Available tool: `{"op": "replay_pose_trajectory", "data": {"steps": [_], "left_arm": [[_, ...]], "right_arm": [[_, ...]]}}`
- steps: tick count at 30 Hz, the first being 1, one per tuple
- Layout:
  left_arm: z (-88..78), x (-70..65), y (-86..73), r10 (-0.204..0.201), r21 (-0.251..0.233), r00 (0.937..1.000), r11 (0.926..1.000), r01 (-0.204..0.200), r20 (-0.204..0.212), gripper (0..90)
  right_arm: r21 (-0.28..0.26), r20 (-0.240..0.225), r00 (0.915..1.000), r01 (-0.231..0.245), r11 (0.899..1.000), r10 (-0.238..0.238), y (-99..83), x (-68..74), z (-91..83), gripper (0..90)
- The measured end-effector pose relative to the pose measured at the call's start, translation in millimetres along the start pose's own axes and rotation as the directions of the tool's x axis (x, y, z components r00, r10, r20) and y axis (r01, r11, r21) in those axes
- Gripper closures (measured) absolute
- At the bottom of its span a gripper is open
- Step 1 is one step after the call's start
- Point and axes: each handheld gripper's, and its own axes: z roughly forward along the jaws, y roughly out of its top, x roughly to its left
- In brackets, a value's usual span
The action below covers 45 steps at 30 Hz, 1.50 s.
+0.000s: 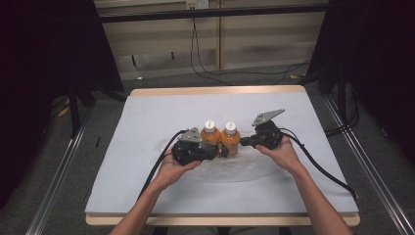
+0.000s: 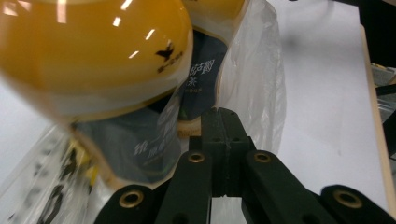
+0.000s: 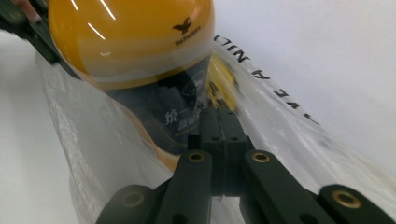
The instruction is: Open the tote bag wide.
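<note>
Left tool: jaws pressed together. In the left gripper view the two black jaws meet flush at their tips, at the edge of the clear plastic bag; whether a fold of film is caught between them cannot be told. Right tool: jaws likewise pressed together, their tips lying against the bag film at the foot of the near bottle in the right gripper view. Again, a pinch on the film cannot be confirmed.

Between the two tools stand two orange drink bottles, left bottle and right bottle, upright and side by side, touching or nearly so, with white caps. They stand on the flattened bag, which spreads toward the person's side of the white surface, near its middle.

Handling, as a judgement:
- Bag: thin, limp, slippery film. It will crumple and slide rather than hold a shape. Take hold at a free edge or at the mouth, with the jaws fully closed on one layer.
- Bottles: full, so moderately heavy; rigid, smooth and glossy. Top-heavy enough to tip if the film beneath is pulled. Take hold across the labelled waist, not on the rounded shoulder.
</note>
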Motion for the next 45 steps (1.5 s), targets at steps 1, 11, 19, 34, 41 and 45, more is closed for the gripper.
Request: {"op": "replay_pose_trajectory", "data": {"steps": [1,11,19,34,41,45], "left_arm": [[3.5,0.2,-0.8,0.000,-0.002,1.0000,1.0000,0.000,0.006,90.0],[34.3,-7.2,-9.2,0.041,0.108,0.9983,0.9935,-0.036,-0.042,90.0],[39.7,-14.4,-18.7,0.064,0.134,0.9970,0.9893,-0.058,-0.042,90.0],[42.0,-23.4,-23.9,0.093,0.177,0.9954,0.9795,-0.096,0.024,90.0],[41.6,-31.0,-28.0,0.096,0.150,0.9934,0.9831,-0.105,0.062,90.0],[40.1,-33.6,-27.7,0.106,0.170,0.9912,0.9783,-0.118,0.080,90.0]], "right_arm": [[-0.006,-0.021,0.9997,-0.012,1.000,0.012,-0.9,-1.2,2.2,90.0],[0.045,-0.016,0.9992,-0.034,0.998,0.035,-3.4,-11.7,24.9,90.0],[0.088,-0.023,0.9982,-0.053,0.995,0.055,-8.8,-16.1,41.0,90.0],[0.141,-0.004,0.9979,-0.063,0.988,0.064,-3.0,-26.4,63.0,90.0],[0.142,0.005,0.9970,-0.077,0.987,0.077,6.0,-31.1,72.7,90.0],[0.136,0.023,0.9959,-0.090,0.987,0.088,9.2,-32.5,76.6,90.0]]}}
